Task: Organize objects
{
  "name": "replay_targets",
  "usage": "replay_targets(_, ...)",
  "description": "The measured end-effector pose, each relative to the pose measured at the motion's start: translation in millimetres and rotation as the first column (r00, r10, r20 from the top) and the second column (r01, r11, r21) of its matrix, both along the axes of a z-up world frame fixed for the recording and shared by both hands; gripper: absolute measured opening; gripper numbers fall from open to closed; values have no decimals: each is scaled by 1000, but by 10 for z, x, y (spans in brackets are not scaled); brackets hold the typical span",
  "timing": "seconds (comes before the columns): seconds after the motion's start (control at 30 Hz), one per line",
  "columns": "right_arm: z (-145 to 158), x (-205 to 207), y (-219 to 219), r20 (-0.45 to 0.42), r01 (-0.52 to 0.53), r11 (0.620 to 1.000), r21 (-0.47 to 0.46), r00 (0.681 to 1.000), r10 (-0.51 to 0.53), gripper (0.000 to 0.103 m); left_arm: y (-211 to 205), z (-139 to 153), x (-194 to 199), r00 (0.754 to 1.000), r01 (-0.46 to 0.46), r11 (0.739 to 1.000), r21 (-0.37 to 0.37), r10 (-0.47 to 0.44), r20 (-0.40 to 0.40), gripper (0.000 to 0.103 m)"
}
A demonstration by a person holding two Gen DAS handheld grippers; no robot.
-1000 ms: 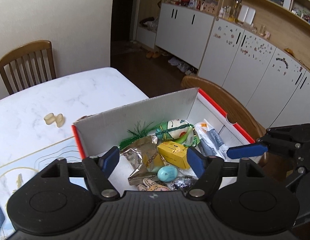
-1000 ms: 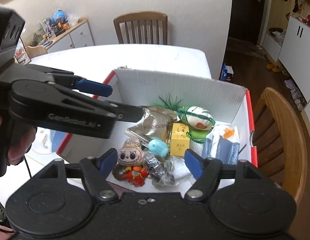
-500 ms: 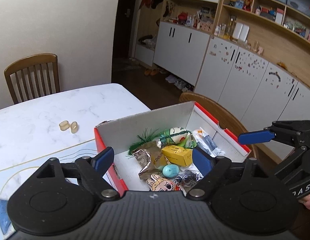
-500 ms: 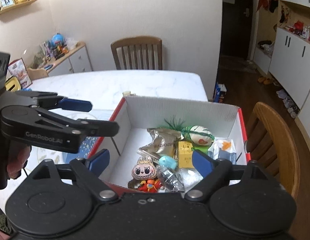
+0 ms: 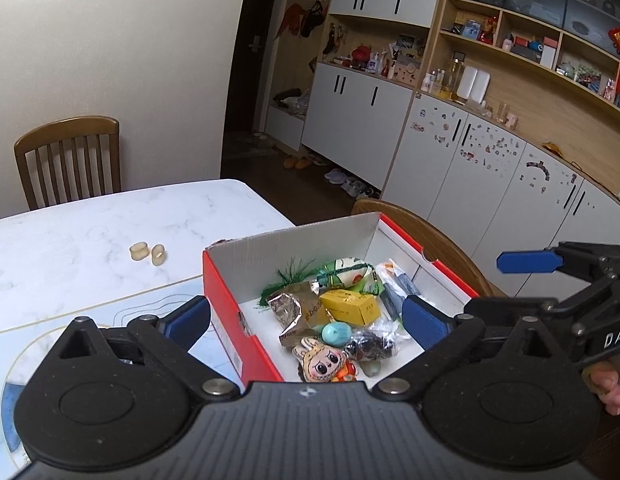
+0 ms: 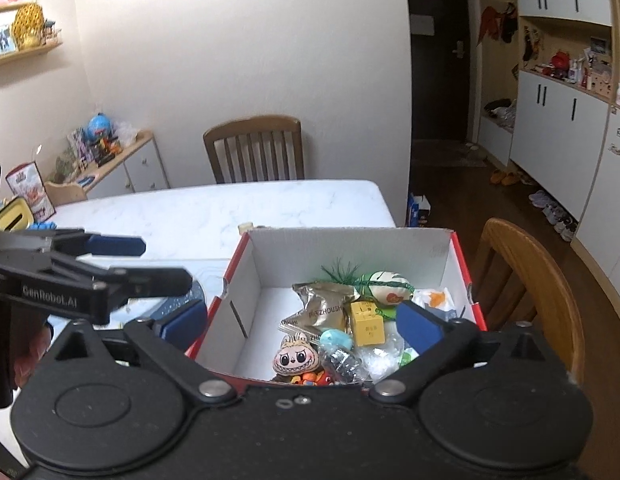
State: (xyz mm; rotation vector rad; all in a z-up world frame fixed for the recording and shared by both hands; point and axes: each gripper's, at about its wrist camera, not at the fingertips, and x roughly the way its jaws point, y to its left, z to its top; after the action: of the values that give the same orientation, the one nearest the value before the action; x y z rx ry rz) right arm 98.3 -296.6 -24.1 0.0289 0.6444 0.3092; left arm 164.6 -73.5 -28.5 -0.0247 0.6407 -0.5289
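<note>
Near the counter's [image 5: 90, 236] right edge sits my red box [image 5: 226, 300], toys piled inside. My left hand-held gripper [image 5: 306, 316] and right hand-held gripper [image 6: 302, 320] are opening wide above it, nothing between, so I can pick one.

"GenRobot.AI" on left tool [image 6: 162, 264], pouch [image 6: 323, 312] perhaps "ZHOUSH"

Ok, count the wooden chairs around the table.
2. One chair stands at the far end of the table, against the wall; the other chair is beside the red box. More may be out of view.
</note>
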Motion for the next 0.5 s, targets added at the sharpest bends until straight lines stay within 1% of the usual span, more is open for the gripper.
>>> replay_targets(0.27,47,-182,59,40,52,999,-1,998,-52,101,89,-48,-136,1000,13,1000,-8,-13,1,103)
replay_targets(0.5,41,-302,79,50,98,995,23,994,-99,101,153,-94,-241,1000,-2,1000,31,2,-3,103)
